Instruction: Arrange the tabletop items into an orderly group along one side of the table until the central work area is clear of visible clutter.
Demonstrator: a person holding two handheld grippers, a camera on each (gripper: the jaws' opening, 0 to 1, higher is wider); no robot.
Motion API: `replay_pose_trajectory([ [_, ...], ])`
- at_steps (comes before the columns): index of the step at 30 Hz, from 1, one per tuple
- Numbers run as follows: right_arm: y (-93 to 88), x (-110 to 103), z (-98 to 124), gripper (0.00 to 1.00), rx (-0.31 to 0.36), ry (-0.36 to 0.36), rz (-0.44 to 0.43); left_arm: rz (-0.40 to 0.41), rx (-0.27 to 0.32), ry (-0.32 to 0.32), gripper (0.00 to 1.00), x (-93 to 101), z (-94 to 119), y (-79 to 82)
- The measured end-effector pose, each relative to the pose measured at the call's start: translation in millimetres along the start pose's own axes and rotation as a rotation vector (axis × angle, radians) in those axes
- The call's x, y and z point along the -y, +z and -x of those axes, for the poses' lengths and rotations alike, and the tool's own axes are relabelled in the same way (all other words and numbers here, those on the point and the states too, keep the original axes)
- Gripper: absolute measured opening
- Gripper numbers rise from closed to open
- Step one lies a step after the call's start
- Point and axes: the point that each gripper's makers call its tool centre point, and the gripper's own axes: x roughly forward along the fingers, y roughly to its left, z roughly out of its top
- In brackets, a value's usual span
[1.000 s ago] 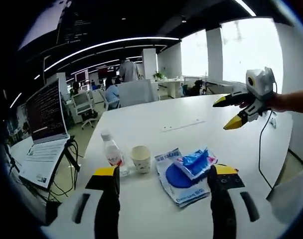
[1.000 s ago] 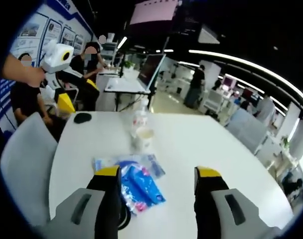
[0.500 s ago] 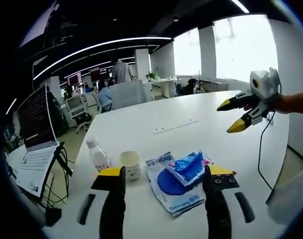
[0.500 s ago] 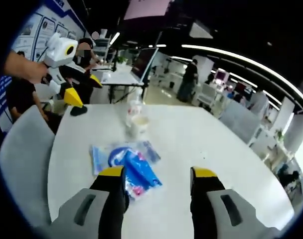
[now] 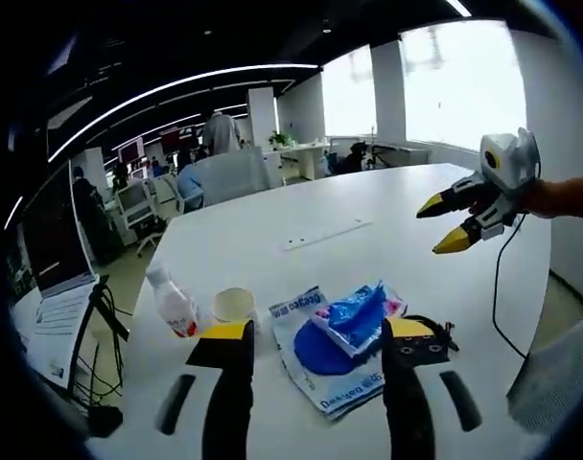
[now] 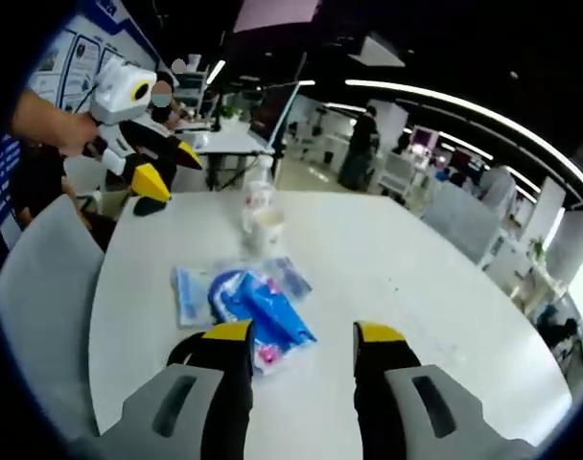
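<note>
A small water bottle [image 5: 172, 305], a paper cup [image 5: 234, 305] and a crumpled blue bag [image 5: 354, 311] lying on a flat blue-and-white packet [image 5: 320, 356] sit near the white table's [image 5: 301, 225] edge. My left gripper [image 5: 315, 331] hovers open just before the packet. My right gripper [image 5: 440, 222] hangs open above the table's far right. In the right gripper view, the right gripper [image 6: 304, 333] is open beside the blue bag [image 6: 263, 309]. The cup [image 6: 268, 226] and bottle [image 6: 256, 199] stand beyond, and the left gripper [image 6: 169, 168] is open at the upper left.
A black cable [image 5: 496, 287] trails off the table's right side. A small black object [image 6: 148, 206] lies near the table's far-left edge. A grey chair [image 6: 37, 278] stands at that side. A laptop [image 5: 42, 264] sits on a stand beyond the table. People are at desks behind.
Both cameras have shifted. My left gripper has come closer to the packet, the bottle and cup now lying further left. My right gripper has edged nearer the blue bag. The items have not moved.
</note>
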Motion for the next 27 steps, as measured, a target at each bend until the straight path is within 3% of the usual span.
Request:
replay_pose_trajectory([
  [14,-21.4,-5.3,-9.6,0.29,-0.029,0.029,-0.048,-0.008,-0.025,-0.017,0.39,1.0,-14.5,-10.6],
  [21,-32.6,-8.2,-14.3,0.25,-0.039,0.046,-0.06,-0.046,-0.052,-0.037,0.37,1.1,-21.3,-16.3],
  [27,-44.2,-18.7,-21.8,0.23,-0.045,0.069,-0.08,-0.033,-0.077,-0.047,0.35,4.1,-27.4,-27.1],
])
